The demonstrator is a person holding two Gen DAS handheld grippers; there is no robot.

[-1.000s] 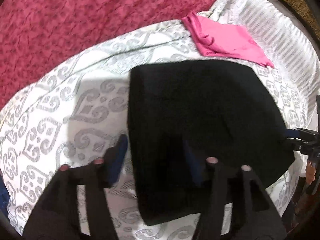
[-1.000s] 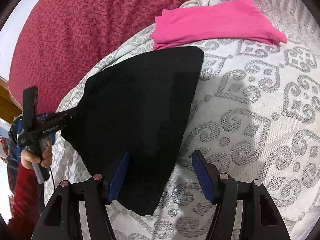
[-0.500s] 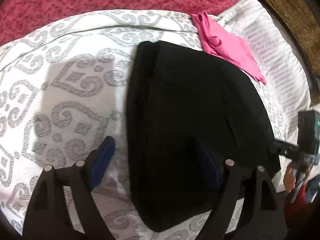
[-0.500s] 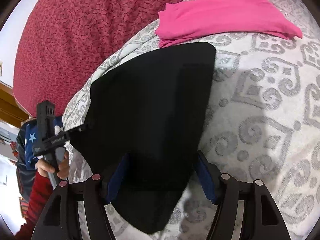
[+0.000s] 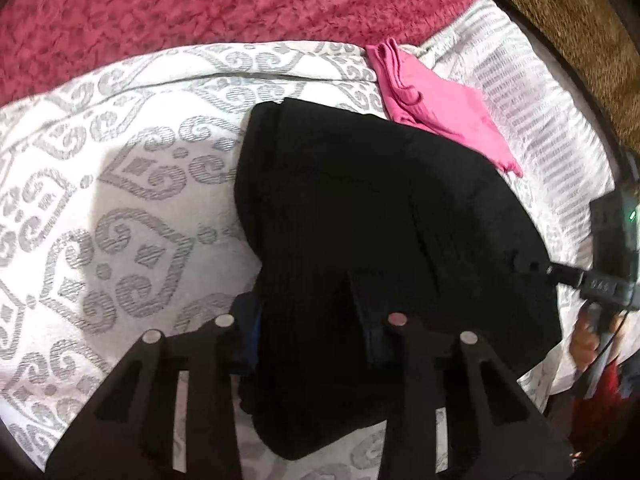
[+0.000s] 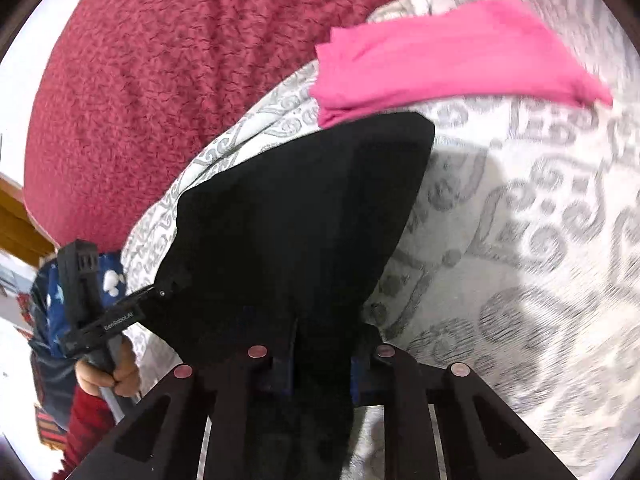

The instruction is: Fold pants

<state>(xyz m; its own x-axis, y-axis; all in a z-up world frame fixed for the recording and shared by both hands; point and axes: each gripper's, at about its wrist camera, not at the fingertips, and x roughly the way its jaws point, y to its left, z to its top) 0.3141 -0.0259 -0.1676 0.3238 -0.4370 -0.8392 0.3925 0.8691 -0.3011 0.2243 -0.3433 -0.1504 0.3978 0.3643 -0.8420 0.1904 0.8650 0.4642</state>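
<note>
1. Right now both grippers sit at the near edge of the black pants (image 5: 372, 220), which lie folded flat on the patterned bedspread (image 5: 132, 208).
2. Left gripper (image 5: 308, 316): the fingers straddle the near-left corner of the cloth, one blue pad just outside the left edge, the other over the fabric. Jaws look narrowed around the cloth, but black on black means I can't confirm a pinch.
3. Right gripper (image 6: 320, 364): jaws drawn close with black fabric bunched between them; reads as pinching the near-right corner. In the left view its tip (image 5: 528, 266) touches the right edge of the pants.
4. Key relation: the pants extend away from both grippers, long axis running near to far. Each tool owns its own near corner, so neither is clearly the closer one.
5. Far edge of the pants lies just beside the folded pink garment (image 6: 448, 56), possibly touching it.
6. My read: the next fold goes near to far, both corners carried together. Risk is dragging the far edge into the pink piece.
7. Beyond that: red blanket (image 5: 224, 4), out of the way.
</note>
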